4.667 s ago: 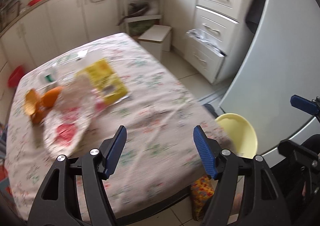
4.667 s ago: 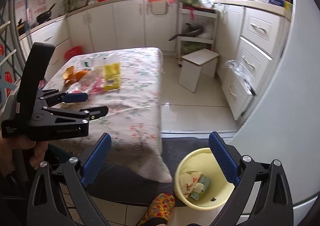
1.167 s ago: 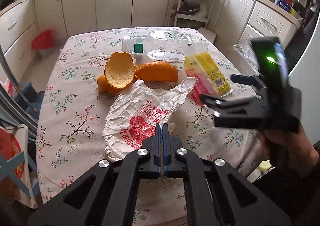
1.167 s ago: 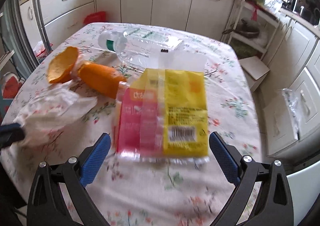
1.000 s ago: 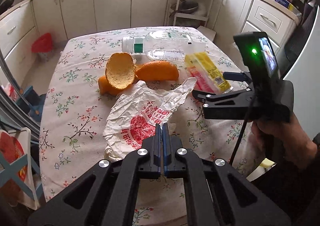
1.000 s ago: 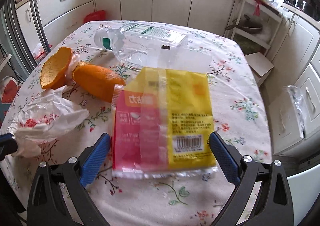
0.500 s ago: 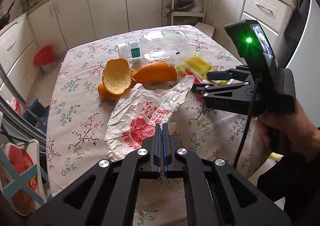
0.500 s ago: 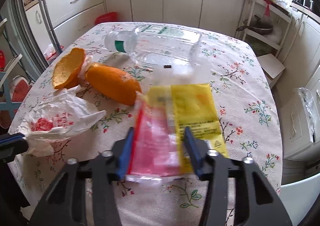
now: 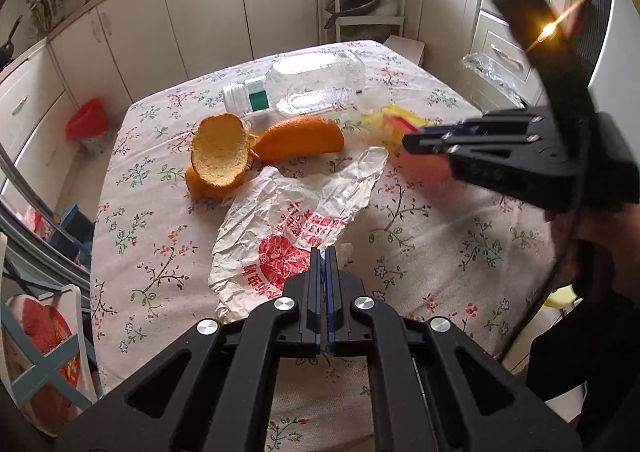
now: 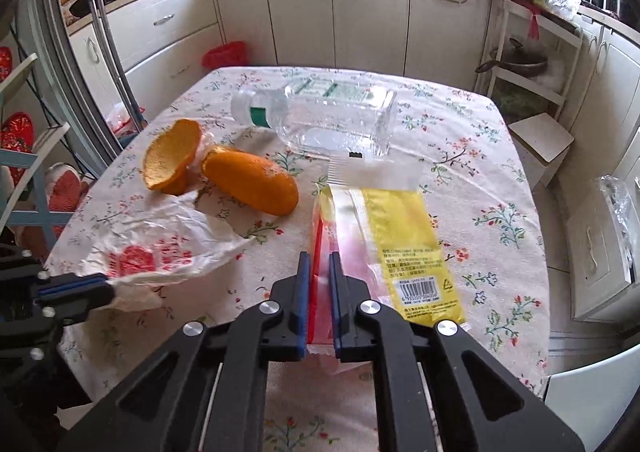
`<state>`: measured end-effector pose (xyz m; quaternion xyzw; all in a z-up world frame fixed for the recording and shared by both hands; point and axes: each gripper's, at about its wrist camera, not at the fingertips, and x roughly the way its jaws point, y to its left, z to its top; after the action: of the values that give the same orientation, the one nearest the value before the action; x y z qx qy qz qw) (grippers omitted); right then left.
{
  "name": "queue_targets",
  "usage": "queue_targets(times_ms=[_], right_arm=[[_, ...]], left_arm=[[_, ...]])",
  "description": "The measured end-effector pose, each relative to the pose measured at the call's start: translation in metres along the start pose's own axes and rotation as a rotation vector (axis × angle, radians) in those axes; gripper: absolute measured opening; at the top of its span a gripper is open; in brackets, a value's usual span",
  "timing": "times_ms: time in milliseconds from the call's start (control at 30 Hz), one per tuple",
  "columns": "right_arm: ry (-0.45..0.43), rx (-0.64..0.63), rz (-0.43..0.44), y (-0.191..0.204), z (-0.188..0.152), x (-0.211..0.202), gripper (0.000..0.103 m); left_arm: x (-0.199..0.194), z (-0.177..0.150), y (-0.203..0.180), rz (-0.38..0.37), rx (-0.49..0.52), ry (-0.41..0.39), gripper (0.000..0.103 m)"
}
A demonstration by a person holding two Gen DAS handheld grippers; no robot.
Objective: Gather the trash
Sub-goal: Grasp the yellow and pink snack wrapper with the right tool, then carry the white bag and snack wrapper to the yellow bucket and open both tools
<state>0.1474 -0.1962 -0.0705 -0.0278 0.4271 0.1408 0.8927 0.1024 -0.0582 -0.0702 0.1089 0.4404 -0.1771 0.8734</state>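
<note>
Nothing has left the tabletop (image 10: pixel 500 236) yet, but both pickups are under way. The left tongs (image 9: pixel 322 264) are pressed together on the near edge of the crumpled white plastic bag (image 9: pixel 288 228), which lies at about 6 o'clock on the cloth in the left wrist view. The right tongs (image 10: pixel 319 272) are closing on the near left part of the yellow and pink wrapper (image 10: pixel 384 252), whose pink film stands folded between the blue pads; the wrapper sits at 6 o'clock in the right wrist view, its far end just beside the clear plastic bottle (image 10: pixel 332 116). Left untouched are that bottle, lying on its side at 12 o'clock, and the orange peels (image 10: pixel 224 168) at 10 o'clock, touching one another. Judging from this, two of roughly four lots of trash are being gripped and none is yet binned. No bin can be clearly made out in either view; a pale yellow shape at the right edge of the left wrist view is mostly hidden by the person's dark sleeve. There the right tongs and the wrapper are blurred.
</note>
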Motion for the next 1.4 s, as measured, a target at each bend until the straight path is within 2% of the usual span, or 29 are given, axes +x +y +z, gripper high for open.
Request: queue_targets(times_ms=[133,200,267,333,367,433,467,500,667,833,900,1233,1400], right_arm=[[-0.017,-0.008,0.008,0.001,-0.004,-0.015,0.01],[-0.02,-0.011,0.01,0.002,-0.006,-0.019,0.01],[-0.021,-0.011,0.014,0.001,-0.01,-0.025,0.01],[-0.025,-0.011,0.019,0.002,-0.012,-0.031,0.01],[-0.029,-0.012,0.021,0.003,-0.014,-0.034,0.01],[-0.037,-0.012,0.026,0.003,-0.017,-0.041,0.01],[-0.041,-0.011,0.027,0.003,-0.018,-0.044,0.01],[-0.045,-0.012,0.028,0.003,-0.02,-0.048,0.01],[-0.08,-0.02,0.028,0.002,-0.028,-0.068,0.01],[-0.111,-0.026,0.014,0.0,-0.037,-0.086,0.01],[-0.12,-0.024,0.005,-0.003,-0.041,-0.093,0.01],[-0.148,-0.06,-0.104,-0.012,-0.061,-0.118,0.01],[-0.165,-0.086,-0.174,-0.018,-0.074,-0.13,0.01]], left_arm=[[0.009,-0.005,-0.005,0.024,0.026,0.031,0.009],[0.017,-0.01,-0.01,0.066,0.059,0.053,0.036],[0.024,-0.015,-0.013,0.113,0.081,0.062,0.044],[0.028,-0.019,-0.017,0.137,0.107,0.051,0.044],[0.028,-0.019,-0.017,0.141,0.106,0.048,0.044],[0.028,-0.019,-0.013,0.112,0.071,0.049,0.023],[0.027,-0.017,-0.011,0.108,0.055,0.043,0.017],[0.026,-0.016,-0.011,0.11,0.051,0.029,0.0],[0.005,-0.008,-0.003,0.059,-0.045,-0.071,0.001],[-0.032,0.002,-0.003,-0.111,-0.117,-0.257,0.001],[-0.04,0.004,-0.008,-0.154,-0.124,-0.298,0.001],[-0.053,0.015,-0.05,-0.305,-0.069,-0.359,0.001],[-0.058,0.02,-0.075,-0.366,-0.04,-0.361,0.001]])
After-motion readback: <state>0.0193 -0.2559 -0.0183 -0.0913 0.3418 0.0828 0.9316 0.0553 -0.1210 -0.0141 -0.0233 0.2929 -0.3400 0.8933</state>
